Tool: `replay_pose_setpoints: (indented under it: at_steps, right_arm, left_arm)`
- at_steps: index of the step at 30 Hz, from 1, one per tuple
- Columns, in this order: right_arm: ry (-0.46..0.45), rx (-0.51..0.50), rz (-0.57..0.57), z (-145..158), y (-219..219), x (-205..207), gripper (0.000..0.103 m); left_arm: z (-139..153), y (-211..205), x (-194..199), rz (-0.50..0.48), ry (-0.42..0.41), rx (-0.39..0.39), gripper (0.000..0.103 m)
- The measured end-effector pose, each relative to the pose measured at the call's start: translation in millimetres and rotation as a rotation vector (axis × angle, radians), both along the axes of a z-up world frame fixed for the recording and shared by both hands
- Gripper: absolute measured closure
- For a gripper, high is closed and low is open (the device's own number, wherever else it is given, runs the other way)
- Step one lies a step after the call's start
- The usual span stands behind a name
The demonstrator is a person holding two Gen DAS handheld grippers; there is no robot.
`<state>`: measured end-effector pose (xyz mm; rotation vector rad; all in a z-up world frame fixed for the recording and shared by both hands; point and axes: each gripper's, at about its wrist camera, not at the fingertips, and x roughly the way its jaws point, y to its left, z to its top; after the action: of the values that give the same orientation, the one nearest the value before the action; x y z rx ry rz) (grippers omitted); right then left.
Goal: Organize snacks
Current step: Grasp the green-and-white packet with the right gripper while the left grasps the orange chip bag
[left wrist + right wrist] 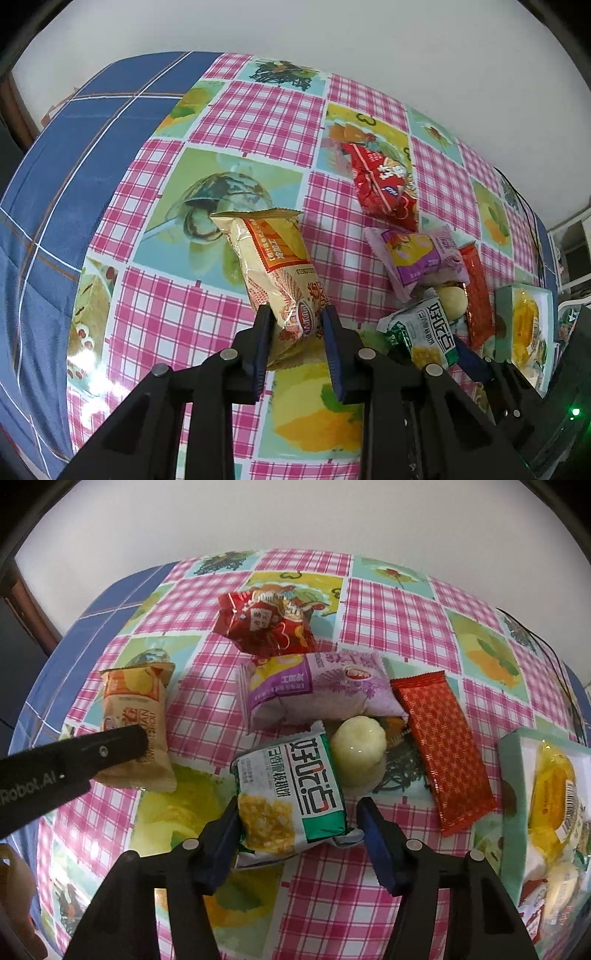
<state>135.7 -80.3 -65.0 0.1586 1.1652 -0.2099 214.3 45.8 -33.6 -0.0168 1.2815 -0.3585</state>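
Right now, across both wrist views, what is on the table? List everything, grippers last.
tan snack packet: one, beige and orange, left of the pile, clamped in the left gripper.
green snack packet: one, green and white, front of the pile, between the right gripper's fingers.
red crinkled bag: one, red, far end.
purple packet: one, lilac, middle.
red flat wrapper: one, orange-red, right of the pile.
pale round snack: one, cream, beside the green packet.
box: one, mint green, right edge, yellow-wrapped items inside.
tablecloth: one, pink checks with picture squares.
left gripper: one, black, blue pads, shut.
right gripper: one, black, blue pads, not yet pressing.
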Motion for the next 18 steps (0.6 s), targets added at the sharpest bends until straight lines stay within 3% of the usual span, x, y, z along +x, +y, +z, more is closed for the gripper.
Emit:
replay_pose_setpoints:
  at_steps: [18]
  right_arm:
    - [-0.083,0.049,-0.037,49.9,-32.1,-39.6,0.040]
  left_arm:
    - [41.5,-21.0,-43.0,-0.021,-0.093,-0.020,0.075]
